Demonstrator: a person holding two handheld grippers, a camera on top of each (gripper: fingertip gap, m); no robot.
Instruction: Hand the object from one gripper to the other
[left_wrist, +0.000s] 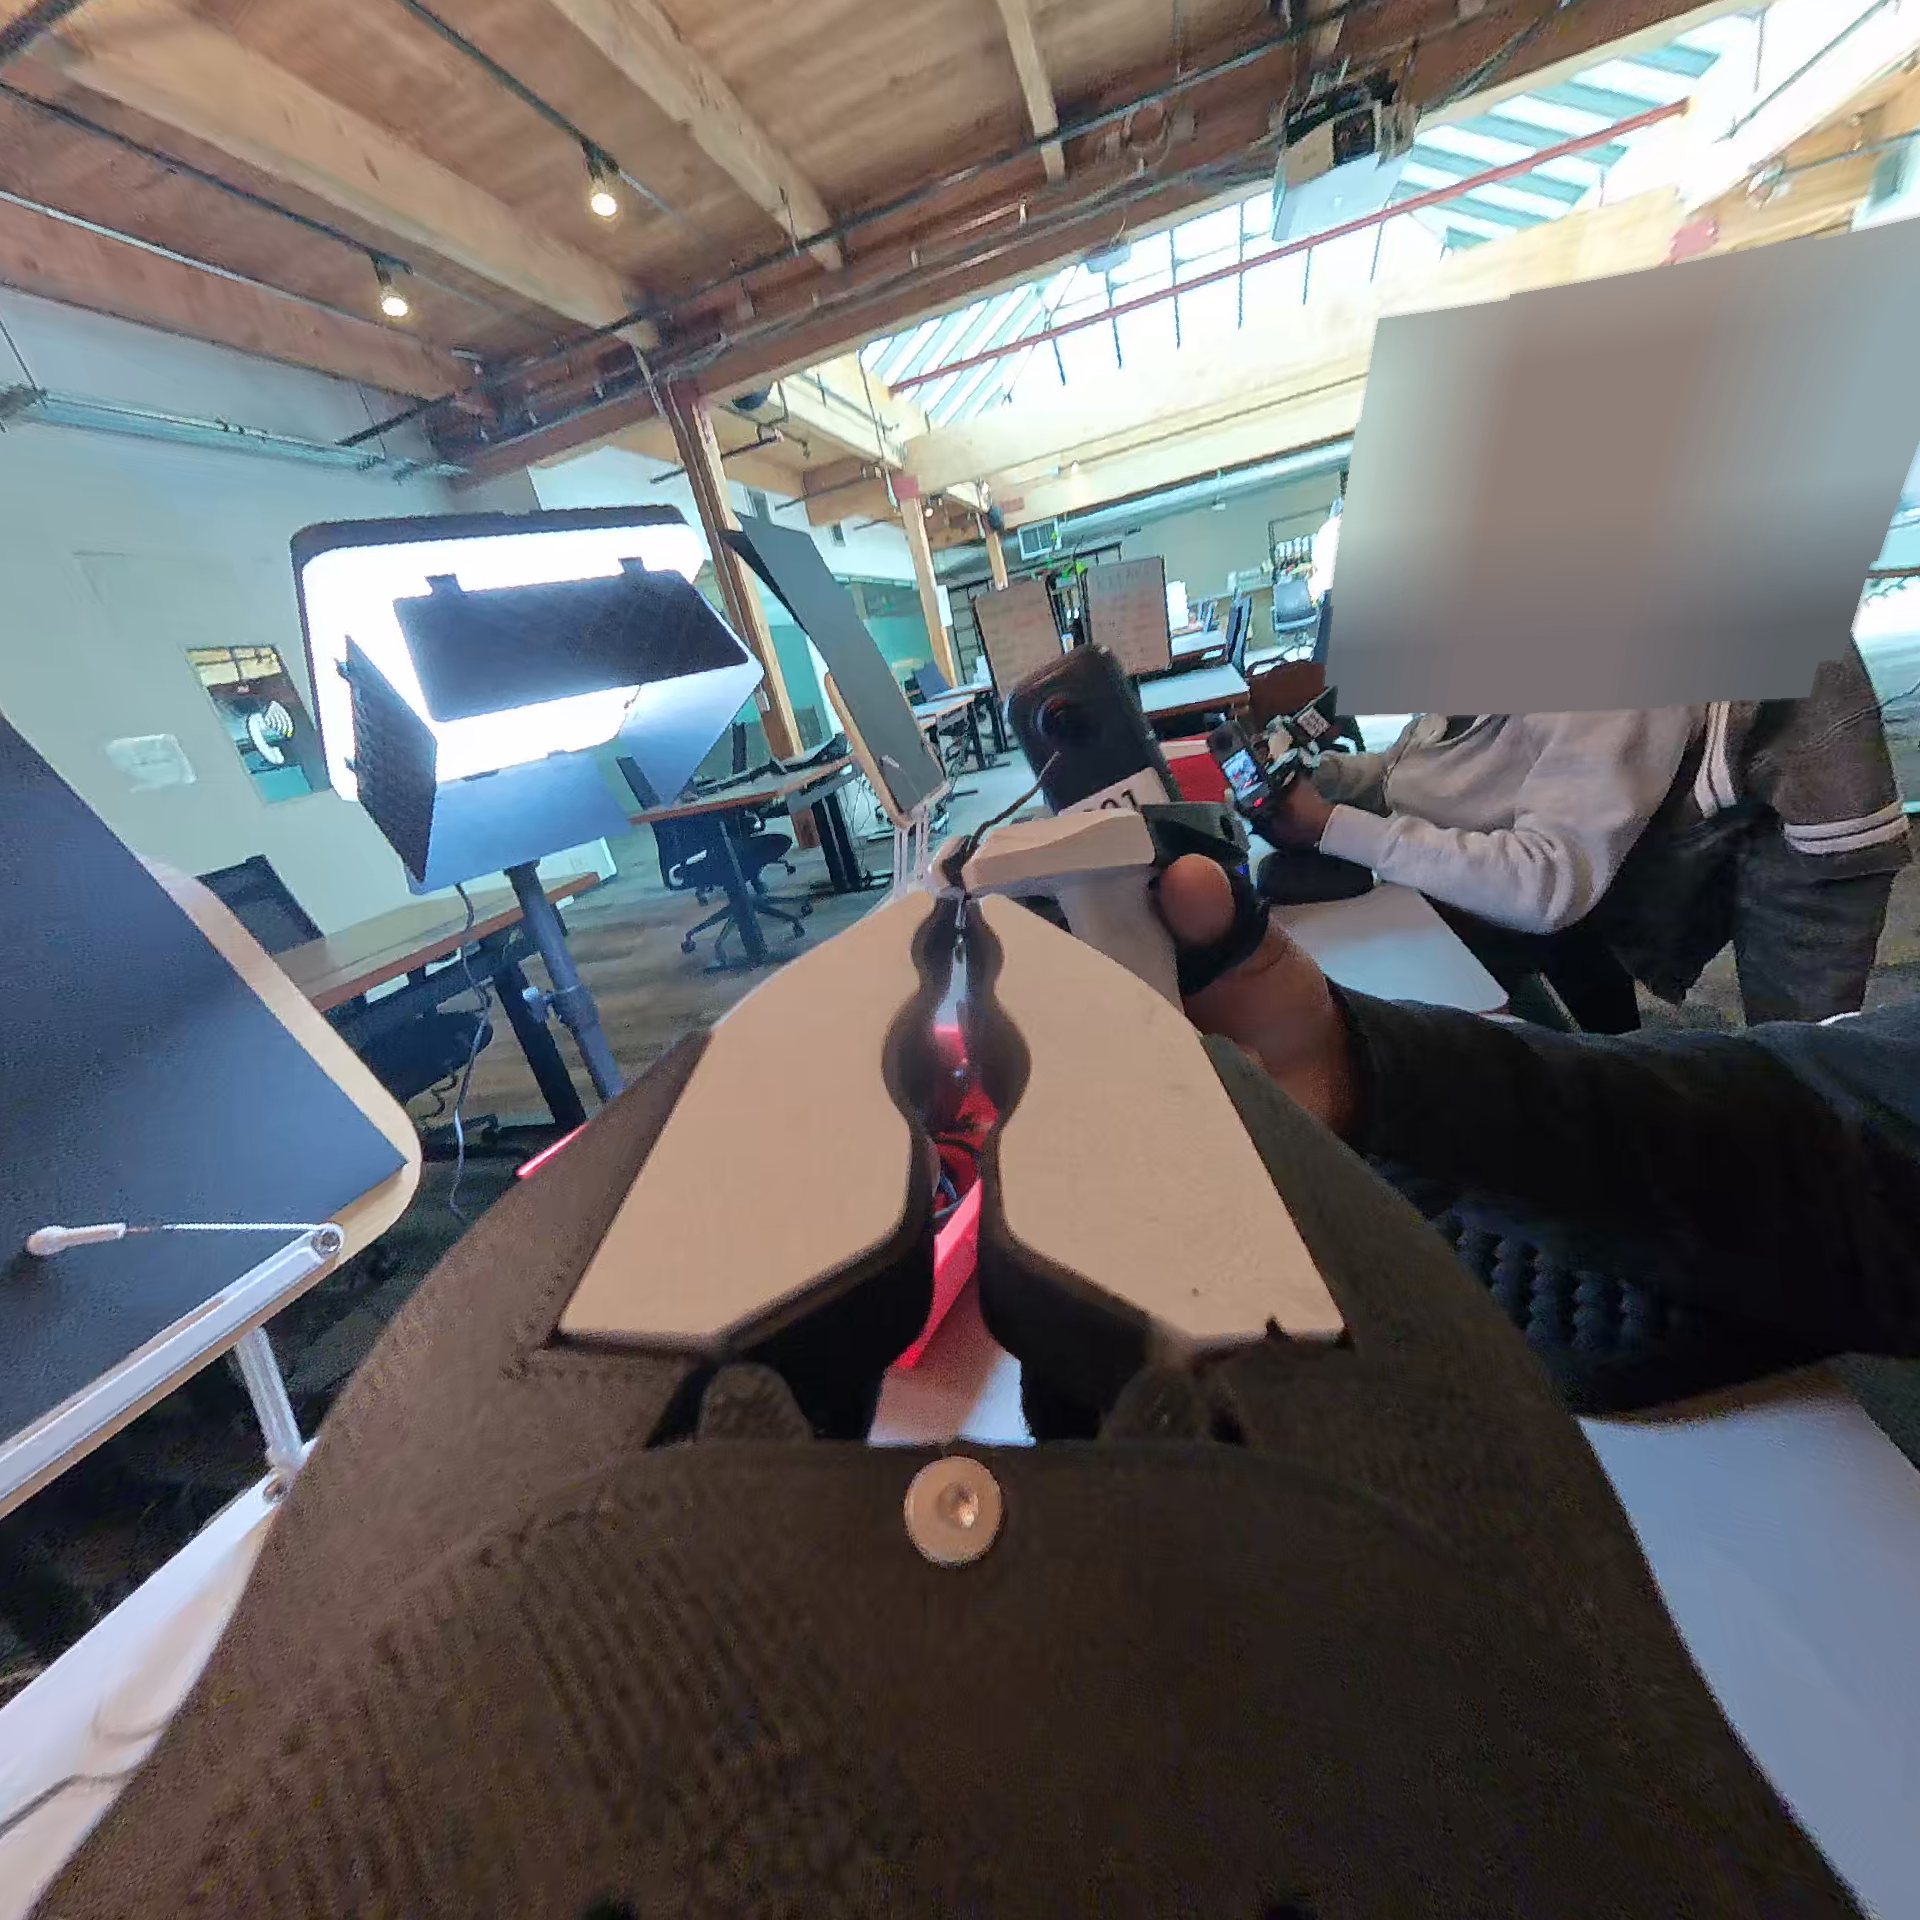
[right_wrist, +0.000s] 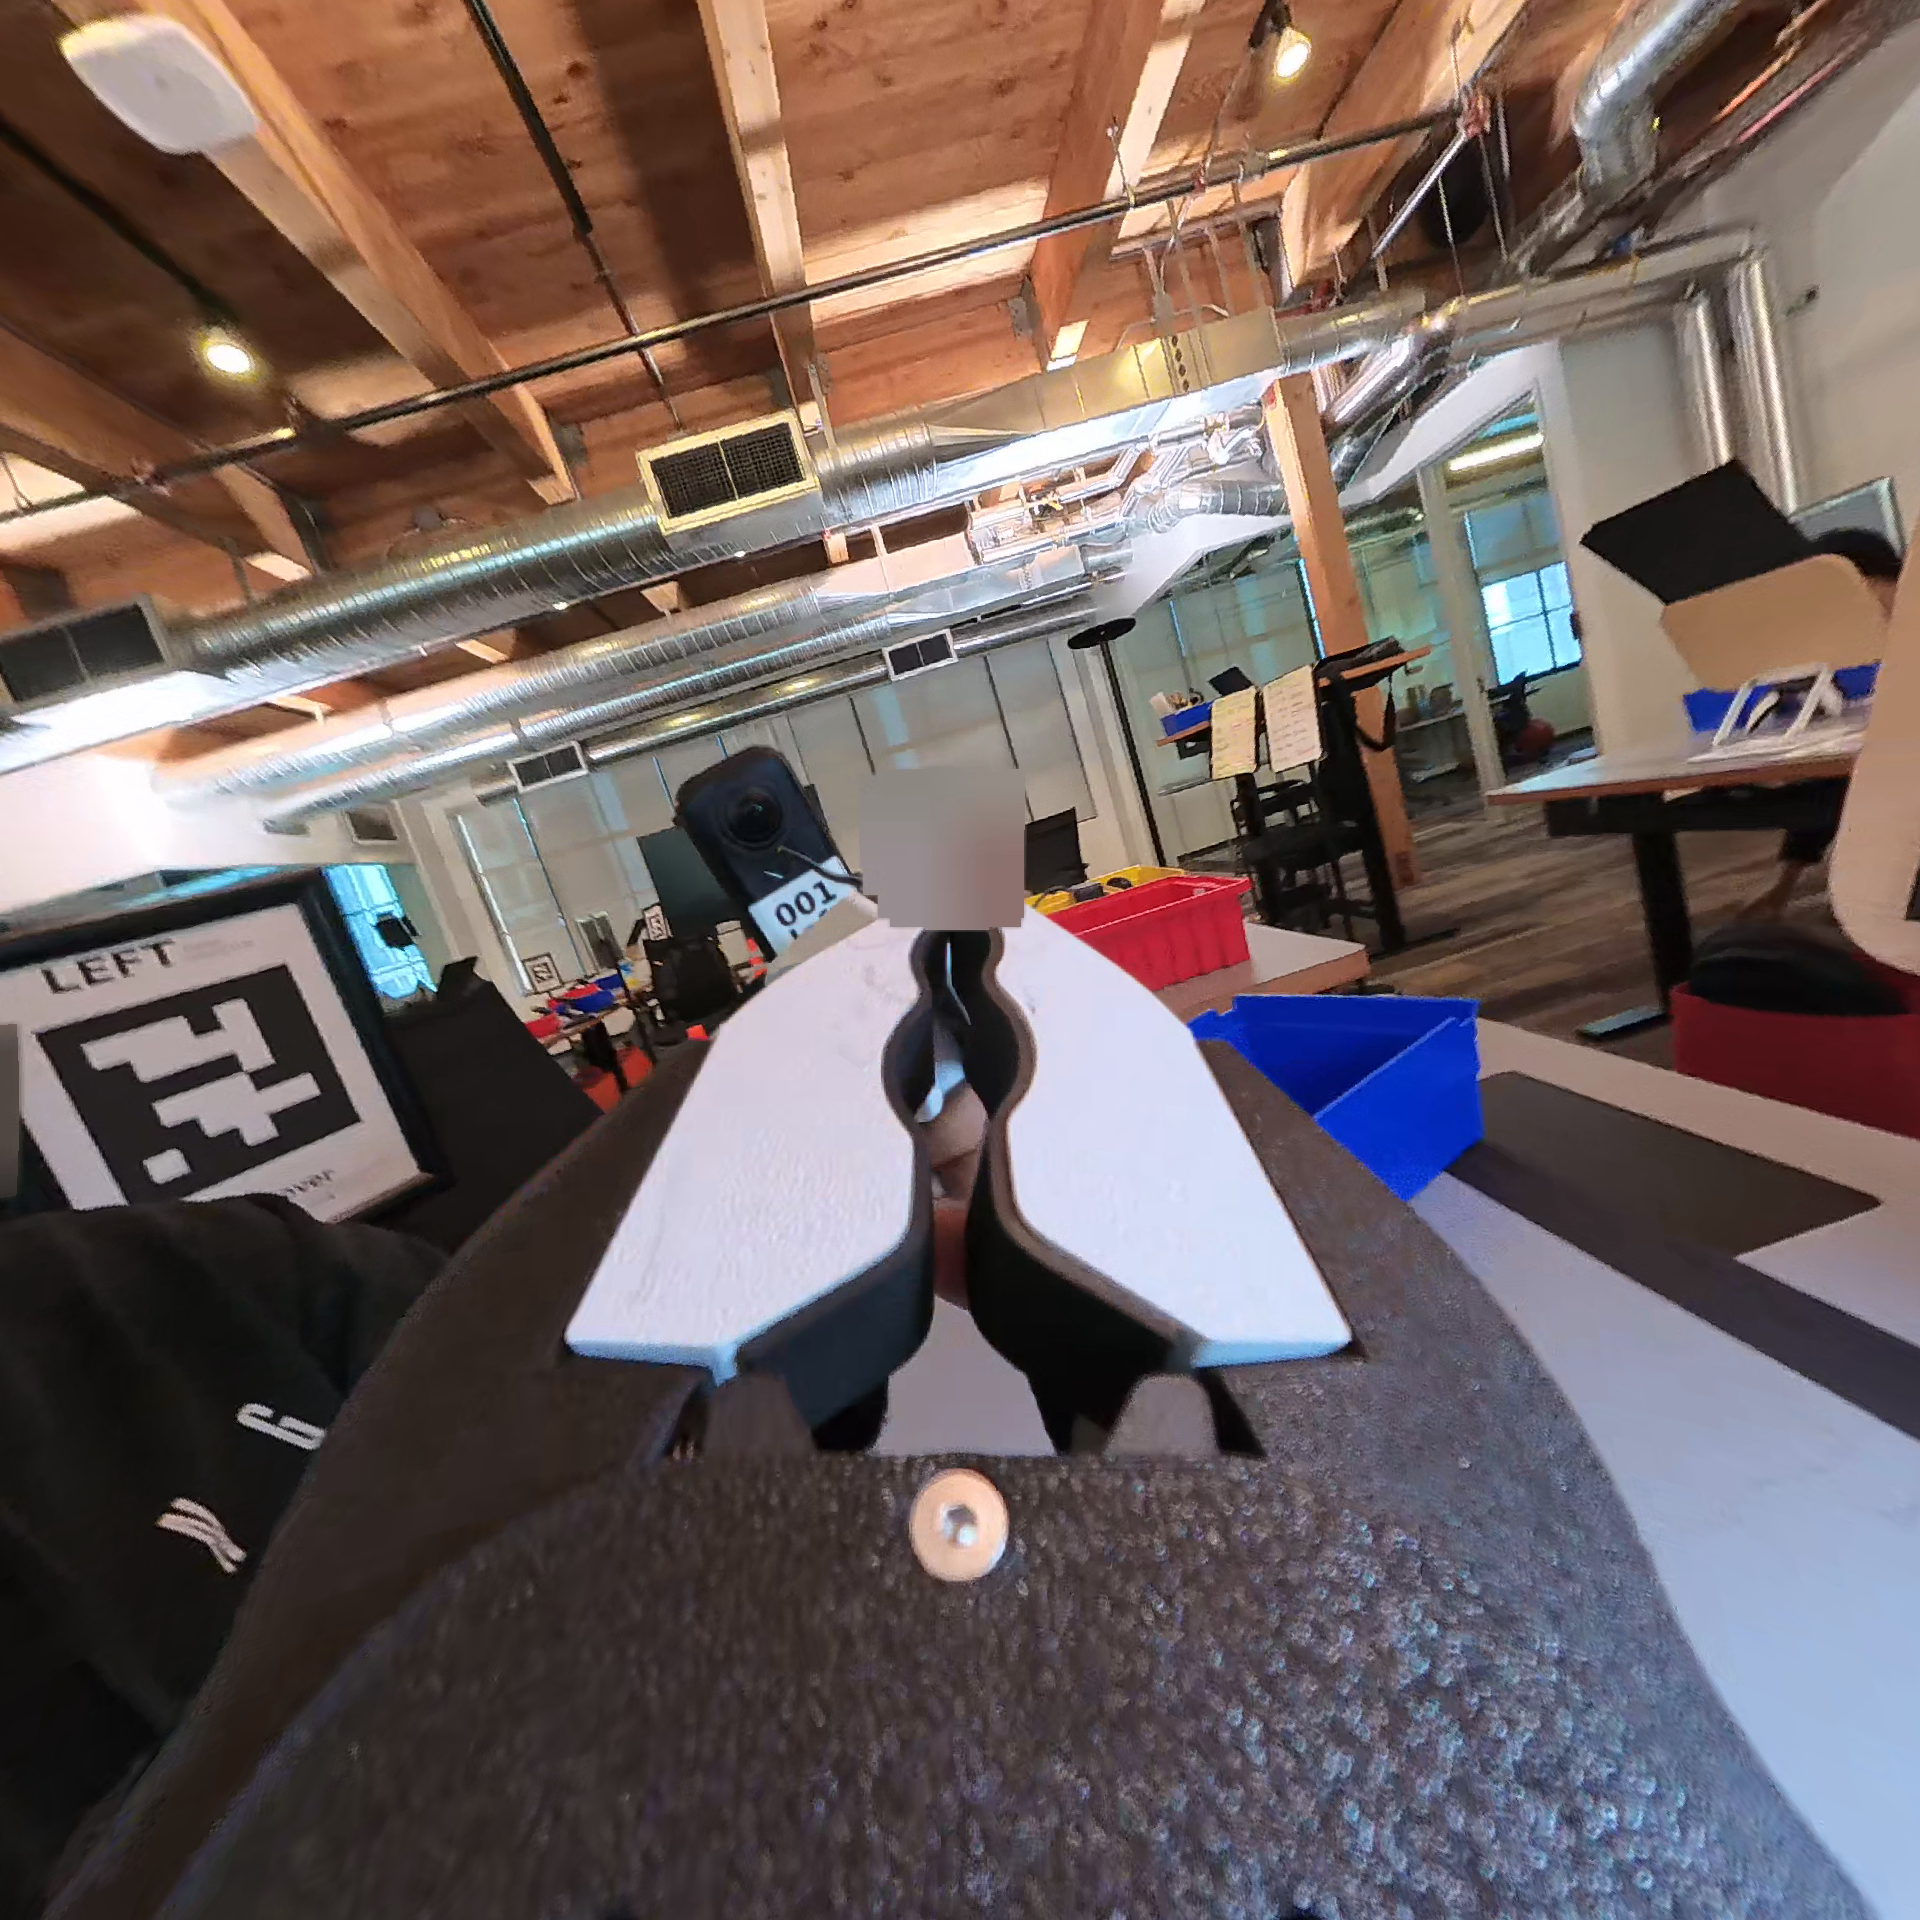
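A thin black cord (left_wrist: 1013, 795) runs up from the point where the two grippers meet tip to tip in mid-air. My left gripper (left_wrist: 958, 914) has its white fingers shut, with the cord coming out at their tips. My right gripper (left_wrist: 966, 871), held in a hand, crosses just behind those tips. In the right wrist view my right gripper (right_wrist: 951, 940) is shut, and a blur patch hides its tips, so I cannot tell if it grips the cord (right_wrist: 816, 859). The left gripper's camera (right_wrist: 750, 821) shows just beyond.
A lit studio light panel (left_wrist: 520, 665) and a black board (left_wrist: 156, 1039) stand to the left. A person (left_wrist: 1507, 821) sits behind a white table (left_wrist: 1766, 1558). A blue bin (right_wrist: 1351, 1070), a red bin (right_wrist: 1153, 914) and a black mat (right_wrist: 1662, 1174) are on the right. The grippers are tip to tip, or close to it.
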